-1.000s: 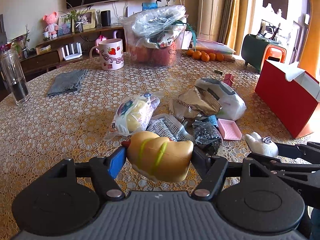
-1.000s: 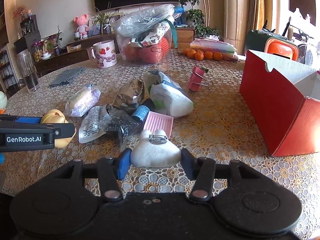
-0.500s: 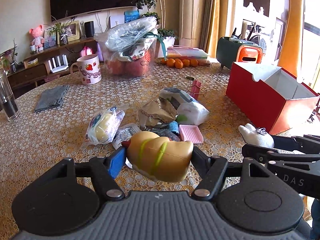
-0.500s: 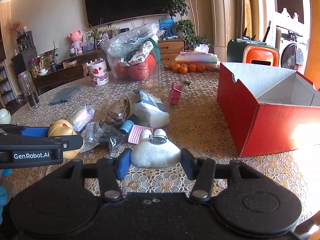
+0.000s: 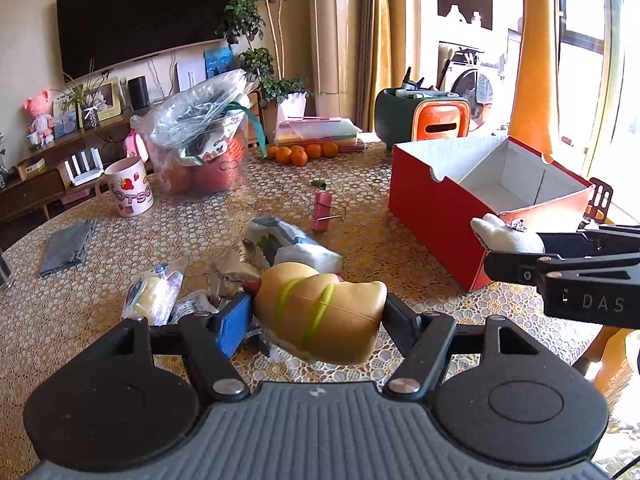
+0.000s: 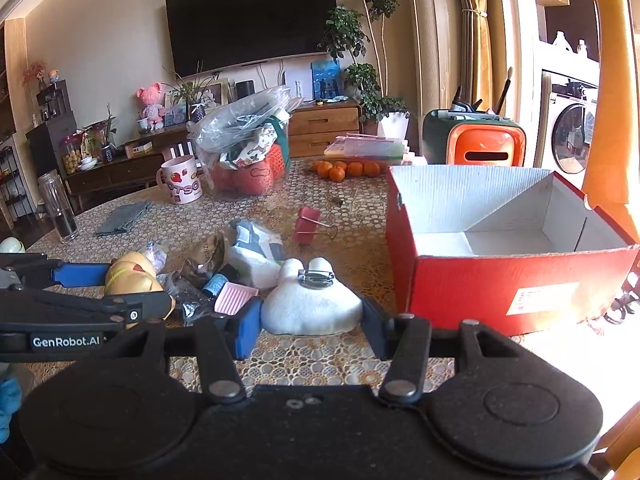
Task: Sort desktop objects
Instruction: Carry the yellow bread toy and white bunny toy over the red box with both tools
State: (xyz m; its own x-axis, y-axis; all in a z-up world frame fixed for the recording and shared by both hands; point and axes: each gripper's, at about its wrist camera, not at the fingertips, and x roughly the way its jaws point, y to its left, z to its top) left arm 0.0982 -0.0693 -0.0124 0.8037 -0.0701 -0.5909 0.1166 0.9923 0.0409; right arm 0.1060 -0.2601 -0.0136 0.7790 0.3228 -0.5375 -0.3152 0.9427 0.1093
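My left gripper (image 5: 318, 314) is shut on a yellow hot-dog-shaped toy (image 5: 320, 312) with green stripes, held above the table. My right gripper (image 6: 310, 312) is shut on a white rabbit-shaped plush (image 6: 312, 304) with a metal clip on top. In the left wrist view the right gripper (image 5: 508, 240) and the plush (image 5: 506, 234) hang in front of the red box's near corner. The open red box (image 6: 500, 276) with a white inside stands at the right. The left gripper (image 6: 132, 280) with the toy (image 6: 128, 276) shows at the left of the right wrist view.
A pile of snack packets (image 5: 224, 276), a white pouch (image 6: 256, 252), a pink tray (image 6: 236, 298) and a pink binder clip (image 5: 322, 210) lie mid-table. Farther back stand a strawberry mug (image 5: 130, 192), a bagged basket (image 5: 200, 140), tangerines (image 5: 304, 152), a grey cloth (image 5: 68, 246) and a glass bottle (image 6: 60, 208).
Both grippers have risen off the table with their toys and shifted right, toward the red box. The box now looks larger and its inside shows.
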